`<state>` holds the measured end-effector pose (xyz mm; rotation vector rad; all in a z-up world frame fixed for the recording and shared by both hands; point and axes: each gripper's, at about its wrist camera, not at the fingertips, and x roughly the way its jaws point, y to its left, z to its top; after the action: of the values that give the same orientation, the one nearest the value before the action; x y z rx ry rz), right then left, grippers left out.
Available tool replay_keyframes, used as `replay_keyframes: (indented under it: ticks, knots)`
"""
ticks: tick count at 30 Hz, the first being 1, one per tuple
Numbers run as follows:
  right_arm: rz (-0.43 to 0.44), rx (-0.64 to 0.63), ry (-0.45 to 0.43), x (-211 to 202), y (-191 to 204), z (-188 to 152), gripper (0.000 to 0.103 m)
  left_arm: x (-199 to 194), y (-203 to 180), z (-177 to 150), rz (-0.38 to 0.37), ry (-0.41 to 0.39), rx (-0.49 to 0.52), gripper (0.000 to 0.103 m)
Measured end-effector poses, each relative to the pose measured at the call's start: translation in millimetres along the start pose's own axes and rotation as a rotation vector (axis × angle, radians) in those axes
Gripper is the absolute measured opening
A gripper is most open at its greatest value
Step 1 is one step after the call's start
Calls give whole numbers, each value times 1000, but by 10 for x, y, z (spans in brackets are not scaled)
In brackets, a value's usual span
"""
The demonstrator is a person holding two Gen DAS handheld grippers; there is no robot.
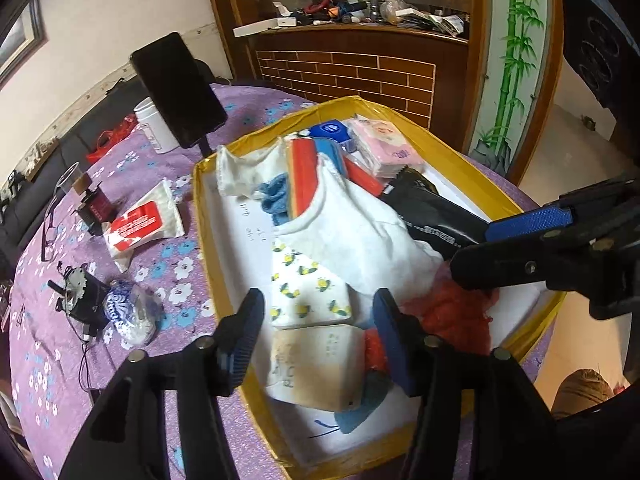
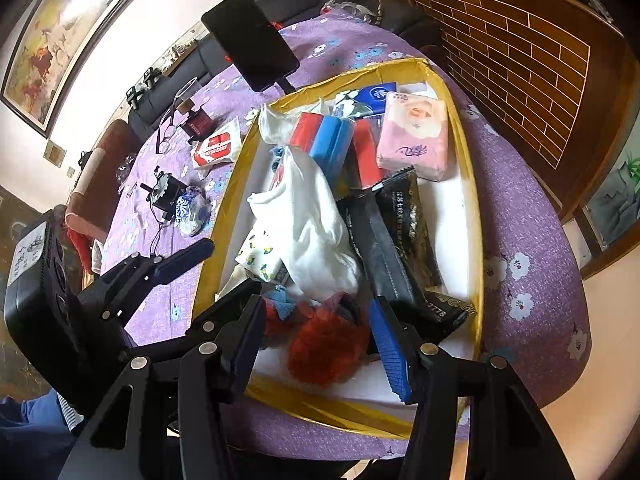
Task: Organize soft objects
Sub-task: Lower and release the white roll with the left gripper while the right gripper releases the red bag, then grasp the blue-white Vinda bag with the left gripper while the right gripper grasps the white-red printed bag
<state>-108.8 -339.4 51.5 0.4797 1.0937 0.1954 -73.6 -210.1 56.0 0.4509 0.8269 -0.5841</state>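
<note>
A yellow-rimmed box (image 1: 208,240) (image 2: 474,184) on the purple table holds soft things: a white cloth (image 1: 360,232) (image 2: 312,216), a lemon-print tissue pack (image 1: 308,292) (image 2: 256,256), a beige pack (image 1: 320,364), a red fluffy item (image 1: 456,316) (image 2: 324,348), black packs (image 1: 432,208) (image 2: 396,240), a pink tissue pack (image 1: 384,144) (image 2: 416,136), and red and blue sponges (image 1: 308,176) (image 2: 324,136). My left gripper (image 1: 320,332) is open over the beige and lemon packs. My right gripper (image 2: 320,340) is open around the red fluffy item.
On the table left of the box lie a red-white wipes pack (image 1: 140,224) (image 2: 216,146), a blue-white wrapped bundle (image 1: 128,312) (image 2: 192,208), a white cup (image 1: 154,124), glasses (image 1: 48,228) and a phone on a stand (image 1: 180,88) (image 2: 252,40). A brick-patterned cabinet (image 1: 360,72) stands behind.
</note>
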Motion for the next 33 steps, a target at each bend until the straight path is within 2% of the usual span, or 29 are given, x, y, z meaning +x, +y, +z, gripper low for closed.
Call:
replay_keyframes:
  ticks: [3, 5, 9, 11, 17, 22, 26, 33]
  knots:
    - [2, -6, 4, 30, 40, 24, 58, -30, 68, -9, 10, -7, -19, 59]
    - [4, -9, 6, 40, 62, 31, 58, -41, 107, -19, 18, -4, -33, 70]
    - [12, -22, 6, 68, 126, 58, 59, -88, 235, -47, 25, -12, -82, 75]
    - [17, -29, 7, 86, 159, 70, 60, -105, 321, -56, 29, -10, -115, 84]
    - [22, -50, 8, 135, 233, 104, 66, -171, 652, -111, 69, -21, -239, 88]
    - [27, -58, 5, 132, 236, 106, 67, -150, 1122, -176, 98, -2, -417, 88]
    - [20, -60, 0, 99, 201, 102, 67, -64, 1554, -206, 88, 12, -595, 88]
    - [1, -54, -8, 26, 79, 91, 67, 285, 1959, -172, 94, 74, -741, 88]
